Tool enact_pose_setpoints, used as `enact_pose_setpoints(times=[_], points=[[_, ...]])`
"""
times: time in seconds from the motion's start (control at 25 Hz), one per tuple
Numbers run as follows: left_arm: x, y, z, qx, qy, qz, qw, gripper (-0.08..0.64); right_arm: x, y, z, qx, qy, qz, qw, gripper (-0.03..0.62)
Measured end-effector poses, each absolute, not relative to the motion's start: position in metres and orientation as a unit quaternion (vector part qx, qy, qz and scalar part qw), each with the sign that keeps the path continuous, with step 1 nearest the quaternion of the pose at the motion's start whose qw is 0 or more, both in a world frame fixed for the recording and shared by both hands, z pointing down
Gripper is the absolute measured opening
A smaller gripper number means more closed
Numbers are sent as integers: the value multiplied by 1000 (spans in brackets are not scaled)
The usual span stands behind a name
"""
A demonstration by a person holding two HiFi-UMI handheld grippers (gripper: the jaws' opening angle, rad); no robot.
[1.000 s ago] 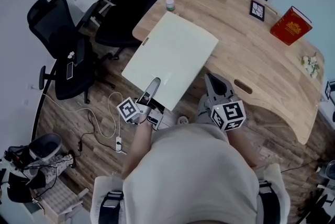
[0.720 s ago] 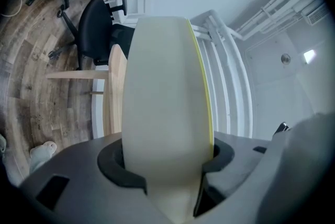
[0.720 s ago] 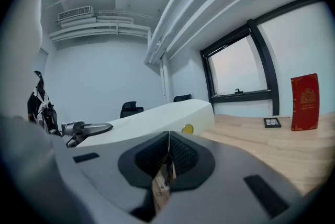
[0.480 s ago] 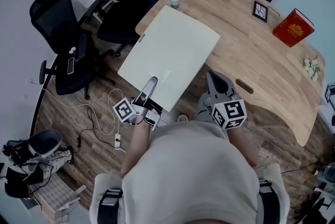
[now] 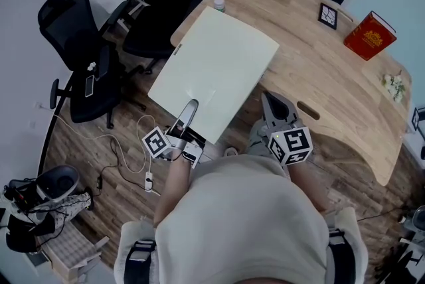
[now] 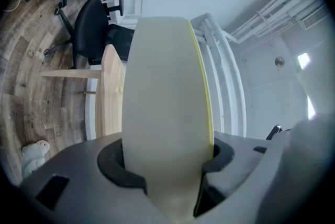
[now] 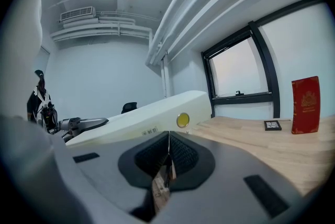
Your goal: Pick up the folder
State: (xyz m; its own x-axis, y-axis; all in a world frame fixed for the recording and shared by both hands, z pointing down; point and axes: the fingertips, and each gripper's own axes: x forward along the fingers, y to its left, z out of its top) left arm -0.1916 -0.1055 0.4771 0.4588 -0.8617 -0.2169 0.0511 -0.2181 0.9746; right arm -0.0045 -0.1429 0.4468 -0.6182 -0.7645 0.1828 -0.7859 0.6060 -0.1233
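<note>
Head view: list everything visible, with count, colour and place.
folder: one, cream, held over the desk's left end
desk: one, light wood, centre to right
book: one, red, desk's far right
small frame: one, black, beside the book
bottle: one, pale cap, behind the folder
office chairs: two, black, floor at left
cable: one, white, on the floor
left gripper: one, grey, shut on the folder's near edge
right gripper: one, grey, jaws together, empty
</note>
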Motion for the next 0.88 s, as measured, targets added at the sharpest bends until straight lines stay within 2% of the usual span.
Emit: enact_pose_setpoints(times=[0.88], points=[[-186,-104,477,650,-302,-429,551,279,3,-140,445,439,-892,87,64,18]])
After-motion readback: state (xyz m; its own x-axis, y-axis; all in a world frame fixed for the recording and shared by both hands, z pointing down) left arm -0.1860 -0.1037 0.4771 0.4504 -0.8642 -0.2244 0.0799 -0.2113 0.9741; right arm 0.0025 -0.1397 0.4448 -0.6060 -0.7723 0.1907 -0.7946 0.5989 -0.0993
